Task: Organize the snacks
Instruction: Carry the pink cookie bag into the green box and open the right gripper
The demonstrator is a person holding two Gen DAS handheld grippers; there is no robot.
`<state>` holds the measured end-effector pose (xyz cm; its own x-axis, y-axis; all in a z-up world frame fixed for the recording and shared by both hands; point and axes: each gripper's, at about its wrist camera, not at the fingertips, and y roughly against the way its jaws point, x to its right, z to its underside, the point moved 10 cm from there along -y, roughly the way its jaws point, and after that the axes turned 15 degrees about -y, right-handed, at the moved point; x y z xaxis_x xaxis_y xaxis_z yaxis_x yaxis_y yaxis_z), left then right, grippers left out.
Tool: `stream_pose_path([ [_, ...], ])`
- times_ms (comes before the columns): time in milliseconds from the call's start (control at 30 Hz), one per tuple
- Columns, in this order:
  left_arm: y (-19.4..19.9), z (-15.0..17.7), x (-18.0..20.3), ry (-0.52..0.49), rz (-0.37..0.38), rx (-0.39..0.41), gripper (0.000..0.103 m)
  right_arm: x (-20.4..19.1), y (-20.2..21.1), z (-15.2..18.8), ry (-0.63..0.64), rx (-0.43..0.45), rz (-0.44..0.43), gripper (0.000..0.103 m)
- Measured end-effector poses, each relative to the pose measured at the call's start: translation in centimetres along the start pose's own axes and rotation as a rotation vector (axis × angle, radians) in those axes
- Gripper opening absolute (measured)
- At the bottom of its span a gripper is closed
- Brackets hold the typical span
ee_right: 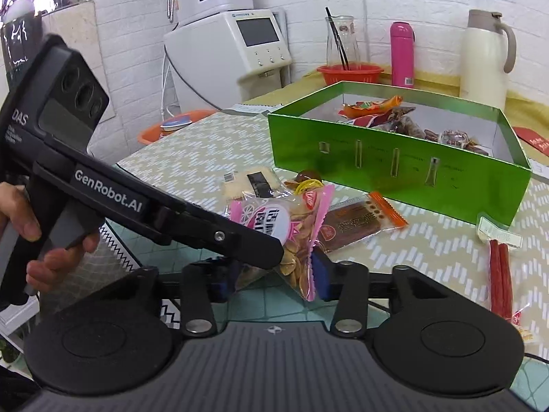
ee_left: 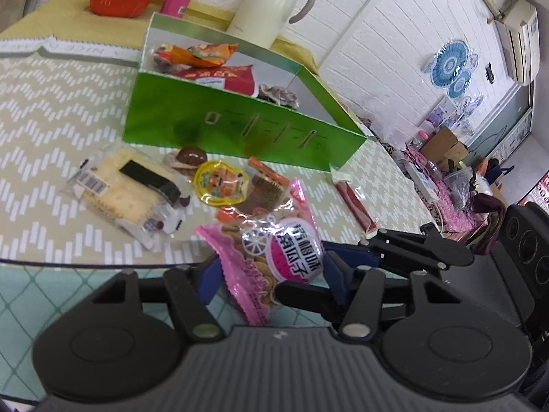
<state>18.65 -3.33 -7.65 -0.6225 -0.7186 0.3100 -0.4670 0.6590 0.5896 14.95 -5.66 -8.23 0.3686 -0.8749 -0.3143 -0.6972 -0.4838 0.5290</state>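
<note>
A pink bag of seeds (ee_left: 274,257) is held off the table's front edge. My left gripper (ee_left: 271,274) is shut on its lower part. My right gripper (ee_right: 274,274) also grips the same pink bag (ee_right: 295,237), and its black fingers (ee_left: 346,274) reach in from the right in the left wrist view. The green box (ee_left: 219,120) stands behind with several snacks inside, and shows in the right wrist view (ee_right: 394,171). On the table lie a cracker pack (ee_left: 127,185), a yellow round snack (ee_left: 221,182), a brown snack pack (ee_right: 357,223) and red sausage sticks (ee_right: 501,274).
A cream thermos jug (ee_right: 483,55), a pink bottle (ee_right: 401,55) and an orange basket (ee_right: 350,72) with a glass carafe stand behind the box. A white appliance (ee_right: 233,48) stands at the far left. The table edge (ee_left: 85,262) is just below the grippers.
</note>
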Motion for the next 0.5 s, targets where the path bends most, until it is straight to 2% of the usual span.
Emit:
stream_pose_path([
  [100, 0.4, -0.1, 0.6, -0.008, 0.002, 0.011, 0.055, -0.2, 0.7, 0.1, 0.014, 0.001, 0.009, 0.064],
  [233, 1.8, -1.5, 1.6, -0.039, 0.004, 0.049, 0.054, -0.6, 2.2, -1.0, 0.029, 0.034, 0.012, 0.062],
  [500, 3.8, -9.4, 1.5, -0.136, -0.043, 0.168, 0.054, -0.4, 3.4, -8.3, 0.029, 0.182, -0.008, 0.062],
])
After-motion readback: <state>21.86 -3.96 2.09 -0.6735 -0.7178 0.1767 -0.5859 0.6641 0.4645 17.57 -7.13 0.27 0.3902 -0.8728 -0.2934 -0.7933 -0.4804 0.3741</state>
